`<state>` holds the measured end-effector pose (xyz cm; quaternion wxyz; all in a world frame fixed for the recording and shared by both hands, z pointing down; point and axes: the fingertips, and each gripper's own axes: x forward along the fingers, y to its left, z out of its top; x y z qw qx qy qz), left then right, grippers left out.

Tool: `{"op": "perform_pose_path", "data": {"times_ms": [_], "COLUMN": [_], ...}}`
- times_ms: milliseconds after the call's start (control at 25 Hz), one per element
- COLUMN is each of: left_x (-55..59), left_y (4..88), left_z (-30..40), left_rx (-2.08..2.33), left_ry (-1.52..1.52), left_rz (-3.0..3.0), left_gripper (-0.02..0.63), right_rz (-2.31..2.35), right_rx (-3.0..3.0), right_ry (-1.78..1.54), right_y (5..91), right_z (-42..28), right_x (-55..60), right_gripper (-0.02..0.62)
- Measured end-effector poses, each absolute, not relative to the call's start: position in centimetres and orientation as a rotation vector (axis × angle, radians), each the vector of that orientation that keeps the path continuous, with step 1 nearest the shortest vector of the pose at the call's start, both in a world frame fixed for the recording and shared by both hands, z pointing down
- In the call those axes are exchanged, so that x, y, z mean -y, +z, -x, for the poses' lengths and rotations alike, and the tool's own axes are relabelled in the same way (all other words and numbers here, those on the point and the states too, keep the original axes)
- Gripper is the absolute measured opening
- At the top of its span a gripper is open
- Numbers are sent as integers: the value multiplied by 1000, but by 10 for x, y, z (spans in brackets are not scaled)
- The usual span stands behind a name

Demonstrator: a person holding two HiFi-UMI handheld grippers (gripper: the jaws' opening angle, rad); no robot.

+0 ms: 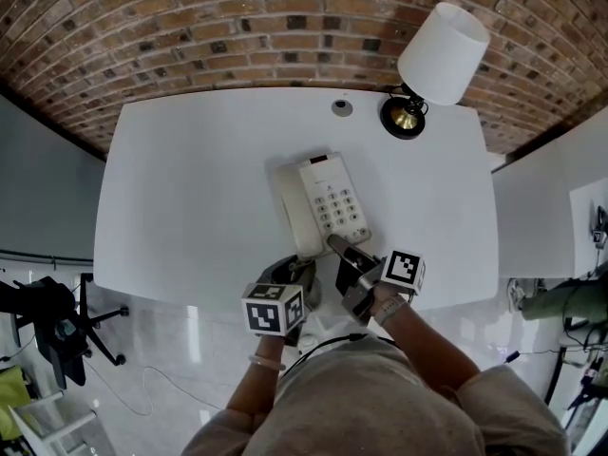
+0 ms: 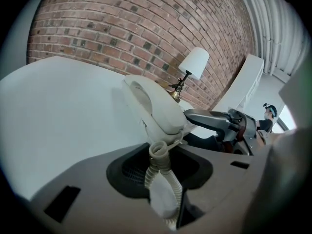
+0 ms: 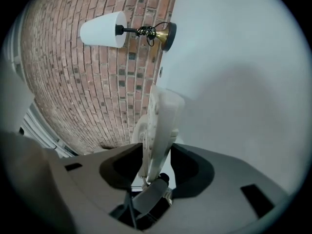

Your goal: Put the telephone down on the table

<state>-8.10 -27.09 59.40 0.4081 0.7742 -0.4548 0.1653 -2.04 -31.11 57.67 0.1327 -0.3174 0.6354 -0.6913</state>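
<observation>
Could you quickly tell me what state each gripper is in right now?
Left gripper: closed on the handset at its near end, by its coiled cord.
Right gripper: closed on the edge of the telephone base.

This looks like an office, or a workroom furnished as one. A white table [image 1: 190, 188] stands against a bare red brick wall [image 1: 237, 17]. On it sit a desk telephone [image 1: 323, 202] with a keypad and, at the far right corner, a table lamp [image 1: 432, 60] with a white shade and a brass fitting. A black swivel chair [image 1: 57, 321] stands off the table's left edge on a glossy pale floor [image 1: 171, 350].
</observation>
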Motion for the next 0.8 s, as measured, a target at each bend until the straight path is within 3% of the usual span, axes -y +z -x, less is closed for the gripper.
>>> {"op": "perform_pose_path", "data": {"times_ms": [800], "left_x": [256], "left_y": [632], "left_z": [81], "left_rx": [1120], "left_ry": [719], "left_rz": [-1862], "left_gripper": [114], "right_rz": [1062], "right_rx": [-1787], "right_ry": [-2072], "right_y": [602], "right_z": [-2], "right_x": [271], "right_gripper": [95]}}
